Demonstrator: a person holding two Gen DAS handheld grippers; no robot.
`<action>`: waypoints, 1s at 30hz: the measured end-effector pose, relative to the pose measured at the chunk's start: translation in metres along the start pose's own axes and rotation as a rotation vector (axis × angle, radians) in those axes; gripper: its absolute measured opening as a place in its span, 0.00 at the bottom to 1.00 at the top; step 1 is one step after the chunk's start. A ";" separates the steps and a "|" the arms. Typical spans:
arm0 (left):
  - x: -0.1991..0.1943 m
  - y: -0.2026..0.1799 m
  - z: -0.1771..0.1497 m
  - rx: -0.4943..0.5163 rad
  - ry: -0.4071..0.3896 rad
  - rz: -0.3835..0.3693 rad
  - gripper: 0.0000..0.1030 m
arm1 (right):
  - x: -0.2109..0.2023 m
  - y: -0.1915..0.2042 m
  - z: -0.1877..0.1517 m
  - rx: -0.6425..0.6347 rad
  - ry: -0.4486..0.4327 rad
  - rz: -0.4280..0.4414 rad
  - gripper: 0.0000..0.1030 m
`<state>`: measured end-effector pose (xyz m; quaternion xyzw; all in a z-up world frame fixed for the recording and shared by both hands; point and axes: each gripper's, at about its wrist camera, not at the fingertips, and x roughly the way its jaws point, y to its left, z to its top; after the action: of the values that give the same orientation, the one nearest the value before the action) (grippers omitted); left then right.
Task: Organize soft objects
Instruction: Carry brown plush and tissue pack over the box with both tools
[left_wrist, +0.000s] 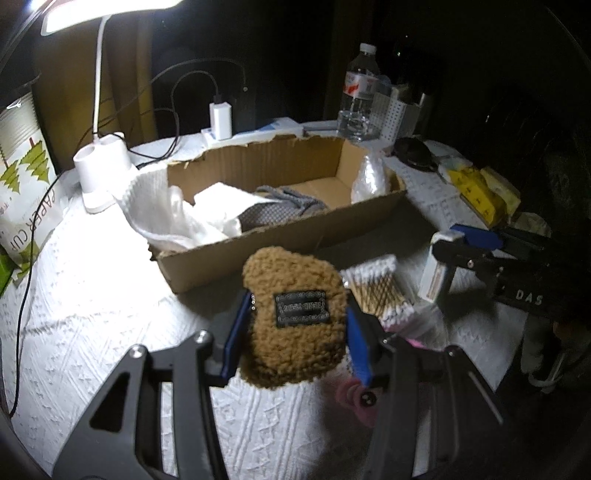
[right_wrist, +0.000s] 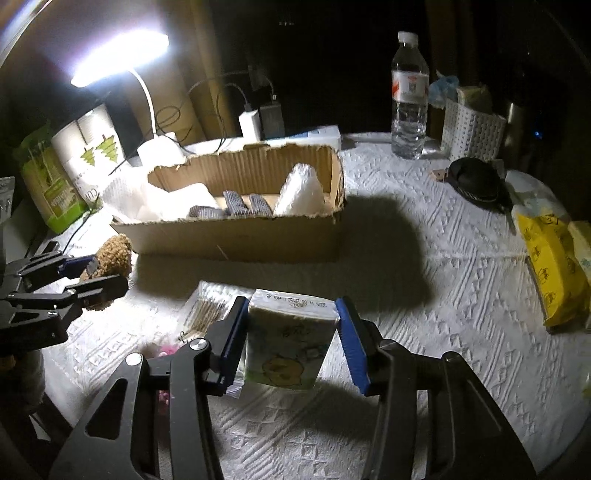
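My left gripper (left_wrist: 291, 325) is shut on a brown fuzzy pouch (left_wrist: 295, 314) with a black patch, held above the white tablecloth in front of the cardboard box (left_wrist: 280, 236). The pouch also shows in the right wrist view (right_wrist: 114, 254), with the left gripper (right_wrist: 88, 277) around it. My right gripper (right_wrist: 291, 332) is shut on a small tissue pack (right_wrist: 290, 339) with a yellow cartoon print, held just above the table in front of the box (right_wrist: 240, 240). The box holds white cloths (left_wrist: 184, 214), a grey knitted item (left_wrist: 291, 201) and a white bubble-wrap bundle (left_wrist: 369, 177).
A cotton swab pack (left_wrist: 380, 291) and a pink item (left_wrist: 351, 397) lie under the grippers. A lamp base (left_wrist: 99, 173), charger (left_wrist: 221, 120), water bottle (right_wrist: 409, 96), white basket (right_wrist: 471, 129), black pouch (right_wrist: 476, 181) and yellow tissue packs (right_wrist: 554, 273) ring the table.
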<state>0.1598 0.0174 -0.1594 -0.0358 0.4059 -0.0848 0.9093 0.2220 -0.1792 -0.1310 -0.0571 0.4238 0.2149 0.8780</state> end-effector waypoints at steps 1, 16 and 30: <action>-0.001 0.000 0.001 0.000 -0.004 0.000 0.47 | -0.003 0.000 0.003 0.000 -0.010 0.004 0.49; -0.016 0.007 0.033 0.001 -0.078 0.006 0.47 | -0.018 0.014 0.049 -0.049 -0.098 0.055 0.49; 0.002 0.022 0.061 -0.034 -0.101 0.001 0.47 | 0.005 0.025 0.091 -0.095 -0.117 0.119 0.49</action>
<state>0.2097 0.0388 -0.1232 -0.0553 0.3608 -0.0754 0.9280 0.2801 -0.1290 -0.0751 -0.0609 0.3640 0.2895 0.8832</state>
